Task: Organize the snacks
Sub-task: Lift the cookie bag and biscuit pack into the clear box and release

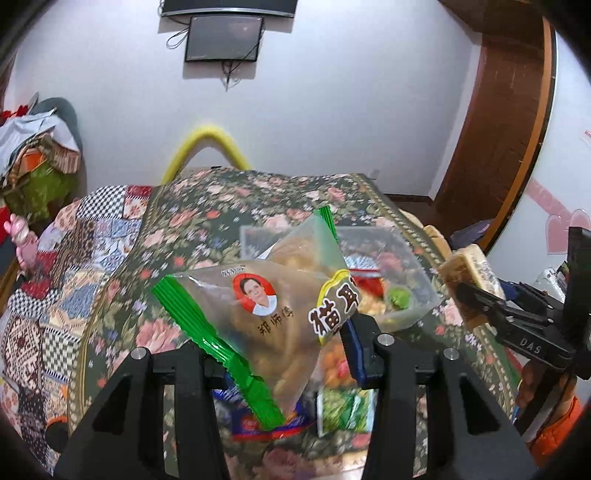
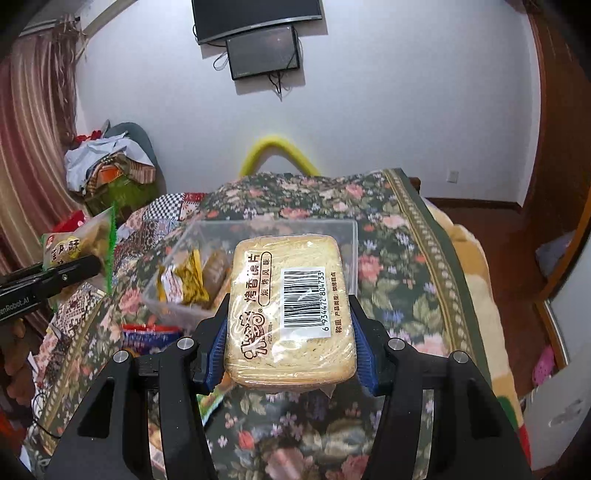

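Observation:
My left gripper [image 1: 286, 347] is shut on a clear snack bag with green edges [image 1: 258, 314], held above the floral cloth; the bag also shows at the left of the right wrist view [image 2: 79, 242]. My right gripper [image 2: 290, 336] is shut on a wrapped pack of toasted bread slices [image 2: 291, 310] with a barcode label; this pack shows at the right of the left wrist view [image 1: 467, 280]. A clear plastic box [image 2: 273, 229] holding several snack packets stands on the cloth just beyond the bread pack, and it shows in the left wrist view [image 1: 417, 258] behind the bag.
Loose snack packets lie on the floral cloth [image 2: 399, 236] near me: a blue-red one [image 1: 266, 424], a green one [image 1: 343, 410]. A patchwork quilt [image 1: 74, 258] is at the left. A yellow curved bar [image 2: 277, 147], a cluttered chair [image 2: 110, 166] and wall screens [image 2: 258, 33] lie beyond.

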Available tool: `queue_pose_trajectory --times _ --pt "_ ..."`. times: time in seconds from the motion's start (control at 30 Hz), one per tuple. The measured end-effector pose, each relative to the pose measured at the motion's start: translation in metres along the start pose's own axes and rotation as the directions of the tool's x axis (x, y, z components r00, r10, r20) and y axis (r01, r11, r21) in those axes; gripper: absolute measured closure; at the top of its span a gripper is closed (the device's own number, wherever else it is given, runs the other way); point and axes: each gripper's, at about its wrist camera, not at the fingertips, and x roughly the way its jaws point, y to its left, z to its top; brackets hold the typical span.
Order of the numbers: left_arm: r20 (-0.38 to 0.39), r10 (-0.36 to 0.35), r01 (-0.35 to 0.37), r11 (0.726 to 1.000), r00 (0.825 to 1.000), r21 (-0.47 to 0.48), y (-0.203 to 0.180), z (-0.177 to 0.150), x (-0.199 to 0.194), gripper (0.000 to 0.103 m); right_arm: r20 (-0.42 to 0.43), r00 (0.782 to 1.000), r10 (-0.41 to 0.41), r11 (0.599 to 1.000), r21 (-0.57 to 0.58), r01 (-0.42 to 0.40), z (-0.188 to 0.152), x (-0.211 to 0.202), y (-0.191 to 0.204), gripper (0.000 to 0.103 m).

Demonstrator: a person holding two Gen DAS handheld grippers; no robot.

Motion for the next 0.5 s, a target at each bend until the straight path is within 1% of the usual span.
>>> queue_pose_trajectory --times 0.2,0.5 --pt "0.008 -0.028 0.028 0.999 1.000 0.022 -0.019 0.018 0.018 0.058 0.020 1.000 -0.001 1.000 -0.012 0.001 0.015 0.011 0.001 0.050" --pt "-0.004 -0.049 0.050 0.998 0.999 0.037 -0.038 0.036 0.059 0.058 0.015 1.000 -0.014 1.000 -0.024 0.014 0.031 0.037 -0.005 0.050"
